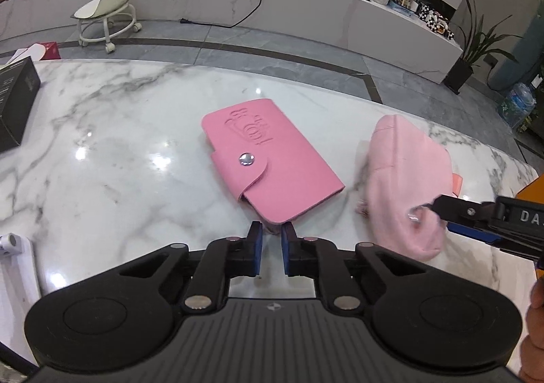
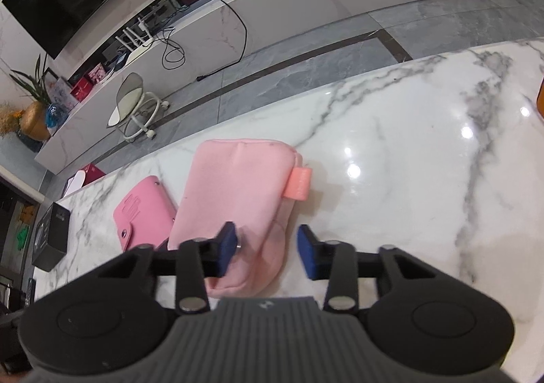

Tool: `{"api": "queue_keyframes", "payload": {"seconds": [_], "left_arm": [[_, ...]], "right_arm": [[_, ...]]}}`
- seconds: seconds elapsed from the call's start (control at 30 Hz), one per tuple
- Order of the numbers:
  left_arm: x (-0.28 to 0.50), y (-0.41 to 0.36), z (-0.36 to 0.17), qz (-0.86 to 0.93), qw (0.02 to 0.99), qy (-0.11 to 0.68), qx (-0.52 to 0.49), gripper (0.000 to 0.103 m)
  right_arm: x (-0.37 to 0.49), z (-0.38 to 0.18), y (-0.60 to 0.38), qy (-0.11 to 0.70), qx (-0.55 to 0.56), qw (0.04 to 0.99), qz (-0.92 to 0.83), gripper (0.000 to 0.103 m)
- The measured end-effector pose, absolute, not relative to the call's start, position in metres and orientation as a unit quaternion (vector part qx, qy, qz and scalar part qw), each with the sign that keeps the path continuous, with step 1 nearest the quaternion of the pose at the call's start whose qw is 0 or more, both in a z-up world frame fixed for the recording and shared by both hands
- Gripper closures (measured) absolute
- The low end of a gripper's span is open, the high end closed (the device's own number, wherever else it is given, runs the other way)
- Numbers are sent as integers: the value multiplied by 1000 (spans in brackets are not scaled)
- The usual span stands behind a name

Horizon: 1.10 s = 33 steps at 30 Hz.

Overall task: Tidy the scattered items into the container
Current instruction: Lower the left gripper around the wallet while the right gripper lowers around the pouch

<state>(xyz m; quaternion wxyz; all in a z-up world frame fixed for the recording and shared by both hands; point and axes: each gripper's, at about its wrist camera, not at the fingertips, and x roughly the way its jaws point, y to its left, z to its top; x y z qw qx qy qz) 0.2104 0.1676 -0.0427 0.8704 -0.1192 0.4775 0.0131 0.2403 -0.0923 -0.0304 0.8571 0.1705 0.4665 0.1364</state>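
A pink snap-button card wallet lies flat on the marble table. My left gripper sits just at its near corner, jaws narrowly apart, nothing held. A pale pink fabric pouch lies to the right of the wallet. In the right wrist view the pouch has a coral tab, and the wallet lies left of it. My right gripper is open over the pouch's near end, its left pad touching the zipper pull. It also shows in the left wrist view.
A black box stands at the table's left edge, also in the right wrist view. A white object lies at the near left. An orange item sits at the right edge. Beyond the table are floor, a rolling stool and a long counter.
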Motion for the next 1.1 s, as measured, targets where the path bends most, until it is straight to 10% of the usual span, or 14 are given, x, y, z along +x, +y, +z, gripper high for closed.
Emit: {"api": "queue_keyframes", "payload": {"seconds": [0.2,0.3,0.37,0.53,1.1], "left_arm": [[207,172,-36,41,862,492,-114,87],[205,171,-25,37,864,488,-116,56],[205,168,-17,38,875,469,-117,36],[213,158,-12,44,893,432,-120,33],[264,140,-38,110,897,422,-72,13]], "right_arm": [[237,-22,-102,462,150,865,124,95],[240,-24,-110,463,153,865,120,96],[242,-27,-116,463,166,862,119,89],[241,-26,-121,447,194,865,122,58],[232,-31,-103,446,125,867,183,34]]}}
